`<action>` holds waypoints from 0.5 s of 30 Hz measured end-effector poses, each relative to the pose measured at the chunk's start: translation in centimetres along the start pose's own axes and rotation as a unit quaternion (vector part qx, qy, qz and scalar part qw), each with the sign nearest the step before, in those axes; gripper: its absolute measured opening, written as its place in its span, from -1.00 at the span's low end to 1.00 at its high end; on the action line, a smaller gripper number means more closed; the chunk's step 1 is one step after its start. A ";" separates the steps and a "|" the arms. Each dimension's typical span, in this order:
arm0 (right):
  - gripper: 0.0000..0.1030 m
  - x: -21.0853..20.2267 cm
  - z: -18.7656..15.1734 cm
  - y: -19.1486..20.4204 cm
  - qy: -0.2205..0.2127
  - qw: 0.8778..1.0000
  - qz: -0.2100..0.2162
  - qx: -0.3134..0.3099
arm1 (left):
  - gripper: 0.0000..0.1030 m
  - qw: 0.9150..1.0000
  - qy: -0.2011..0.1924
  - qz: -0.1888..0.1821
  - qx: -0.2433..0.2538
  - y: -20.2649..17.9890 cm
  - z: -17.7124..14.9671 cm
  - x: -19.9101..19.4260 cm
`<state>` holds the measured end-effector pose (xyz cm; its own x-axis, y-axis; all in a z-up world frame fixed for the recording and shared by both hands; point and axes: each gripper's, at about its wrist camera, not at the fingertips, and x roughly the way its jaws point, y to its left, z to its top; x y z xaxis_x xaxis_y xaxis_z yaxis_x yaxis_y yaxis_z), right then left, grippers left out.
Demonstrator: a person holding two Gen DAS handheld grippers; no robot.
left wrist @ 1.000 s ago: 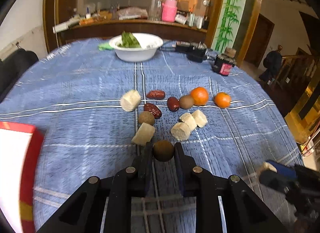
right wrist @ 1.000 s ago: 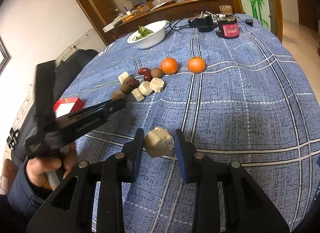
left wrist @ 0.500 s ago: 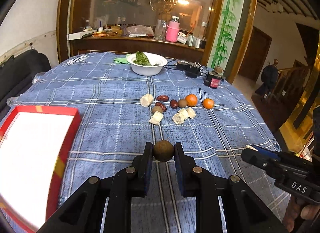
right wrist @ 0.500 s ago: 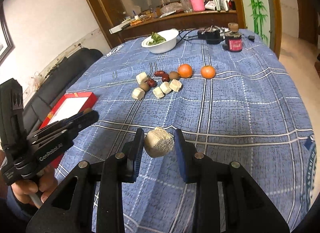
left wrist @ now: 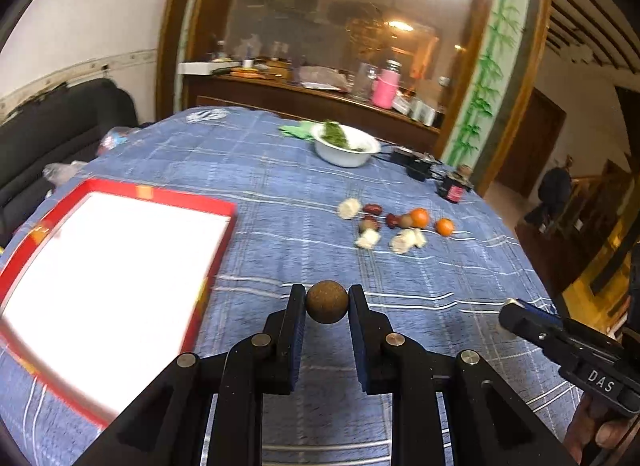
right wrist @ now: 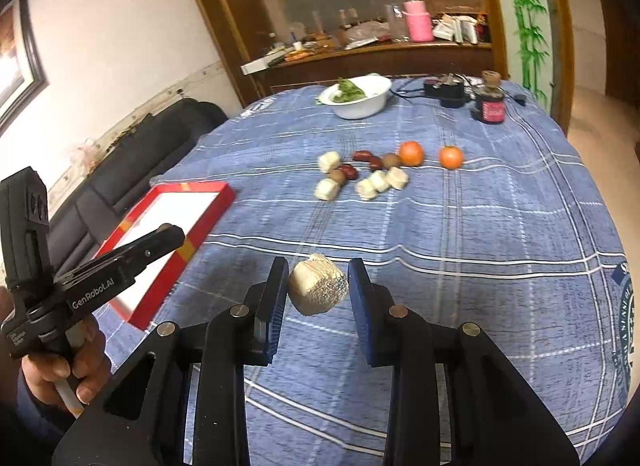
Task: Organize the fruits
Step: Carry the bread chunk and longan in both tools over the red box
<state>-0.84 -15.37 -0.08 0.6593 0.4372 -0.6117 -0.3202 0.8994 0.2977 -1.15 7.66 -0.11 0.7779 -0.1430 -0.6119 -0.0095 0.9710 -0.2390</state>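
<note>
My left gripper is shut on a small round brown fruit, held above the blue checked cloth. My right gripper is shut on a pale cut chunk of fruit, also lifted off the table. A red-rimmed tray with a white bottom lies to the left of both. Farther back the other fruit lies in a cluster: pale chunks, dark red dates, brown round fruits and two oranges. The left gripper's body shows at the left of the right wrist view, held by a hand.
A white bowl of greens stands at the far side, with a black adapter and cables and a dark jar to its right. A dark sofa runs along the table's left side.
Both grippers have pulled back from the fruit cluster and risen, each carrying its piece. The red tray has come far into view on the left.
</note>
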 end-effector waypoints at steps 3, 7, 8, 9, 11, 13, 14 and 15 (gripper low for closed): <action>-0.43 0.2 -0.2 1.1 -0.006 1.000 0.006 -0.014 | -0.60 1.000 0.001 0.022 -0.016 1.3 -0.6 -0.6; -0.43 1.3 -0.3 2.1 0.000 1.000 0.018 -0.023 | -0.60 0.998 0.002 0.043 -0.038 3.3 -1.3 -1.1; -0.42 1.6 -0.2 2.3 0.003 0.999 0.020 -0.026 | -0.60 0.998 0.003 0.048 -0.044 3.9 -1.4 -1.2; -0.43 2.1 -0.1 2.6 0.006 0.999 0.022 -0.029 | -0.60 0.997 0.004 0.051 -0.049 4.3 -1.5 -1.2; -0.42 2.6 -0.2 3.0 0.010 0.999 0.022 -0.035 | -0.61 0.997 0.004 0.057 -0.055 5.1 -1.7 -1.4; -0.42 3.2 -0.1 3.5 0.015 0.999 0.018 -0.043 | -0.61 0.996 0.001 0.064 -0.062 5.9 -1.7 -1.6; -0.42 3.5 0.0 3.7 0.017 0.999 0.020 -0.046 | -0.61 0.996 0.000 0.066 -0.065 6.2 -1.7 -1.6; -0.42 3.8 0.1 4.0 0.020 0.998 0.018 -0.051 | -0.61 0.996 -0.001 0.067 -0.066 6.4 -1.7 -1.7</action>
<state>0.42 -10.15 -1.13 0.6190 0.4675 -0.6311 -0.4122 0.8774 0.2456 -3.55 13.77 -1.86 0.7648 -0.0139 -0.6441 -0.1958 0.9475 -0.2530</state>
